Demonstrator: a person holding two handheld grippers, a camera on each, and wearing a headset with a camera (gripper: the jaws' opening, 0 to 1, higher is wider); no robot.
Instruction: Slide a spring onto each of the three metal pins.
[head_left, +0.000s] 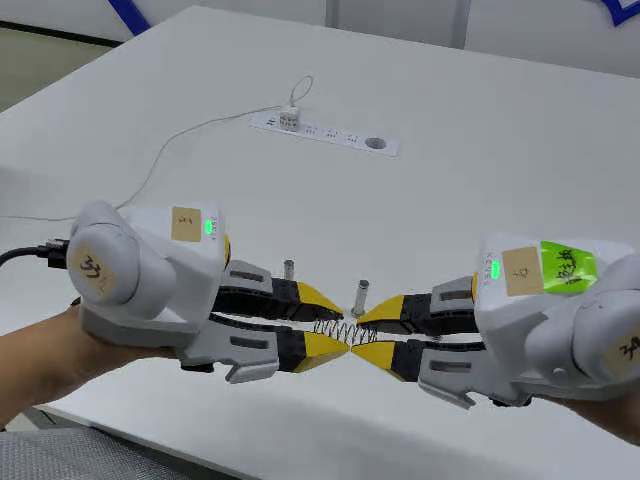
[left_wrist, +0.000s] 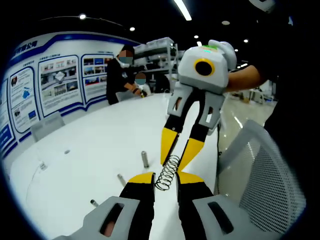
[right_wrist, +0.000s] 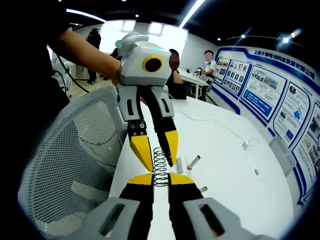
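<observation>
Head view: left hand-held gripper (head_left: 341, 325) and right hand-held gripper (head_left: 356, 334) each pinch one spring (head_left: 330, 328). Looks like a regrip. Next I'd align it over the nearest metal pin (head_left: 361, 297).

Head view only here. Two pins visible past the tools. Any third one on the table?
Observer: Yes. Left gripper view shows three in a row: near pin, middle pin, far pin.
Operator: Which tool has the spring?
Observer: Both, it seems. There the spring runs between the tips of the left tool, far end between those of the right tool.
Operator: Anyone nearby?
Observer: A person stands beyond the far end of the table.
</observation>
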